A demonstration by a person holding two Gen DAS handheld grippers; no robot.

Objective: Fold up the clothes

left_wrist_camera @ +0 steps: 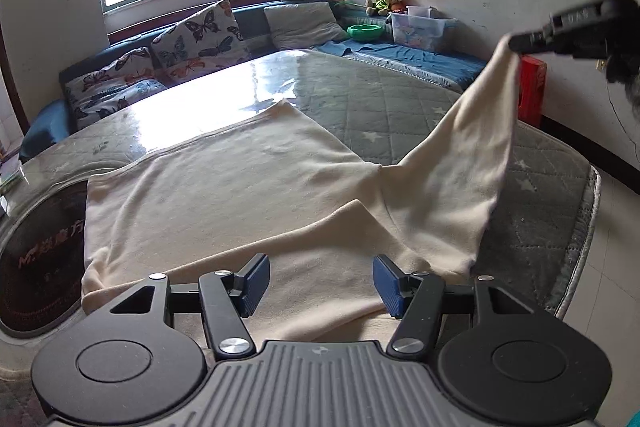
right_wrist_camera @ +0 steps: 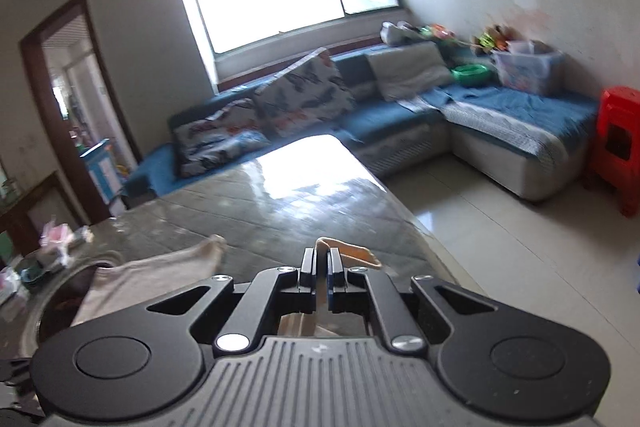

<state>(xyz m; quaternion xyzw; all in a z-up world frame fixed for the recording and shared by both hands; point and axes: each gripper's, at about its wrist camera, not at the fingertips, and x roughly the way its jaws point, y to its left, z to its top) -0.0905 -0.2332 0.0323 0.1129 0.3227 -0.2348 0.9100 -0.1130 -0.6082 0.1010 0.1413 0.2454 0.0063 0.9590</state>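
A cream garment (left_wrist_camera: 240,179) lies spread on the table (left_wrist_camera: 360,95), which has a grey quilted cover. My left gripper (left_wrist_camera: 320,285) is open, its blue pads (left_wrist_camera: 254,283) hovering just above the garment's near edge, holding nothing. My right gripper (left_wrist_camera: 516,43) is shut on one end of the garment and lifts it high at the right, so the cloth hangs stretched down to the table. In the right wrist view the right gripper (right_wrist_camera: 322,263) pinches a cream fold (right_wrist_camera: 352,253), and the rest of the garment (right_wrist_camera: 152,279) lies below left.
A blue sofa (left_wrist_camera: 248,23) with butterfly cushions (left_wrist_camera: 196,35) lines the far wall under the window. A red plastic stool (right_wrist_camera: 618,143) stands by the right wall. A round dark inset (left_wrist_camera: 36,259) sits in the table at the left. A tiled floor (right_wrist_camera: 500,247) lies to the right.
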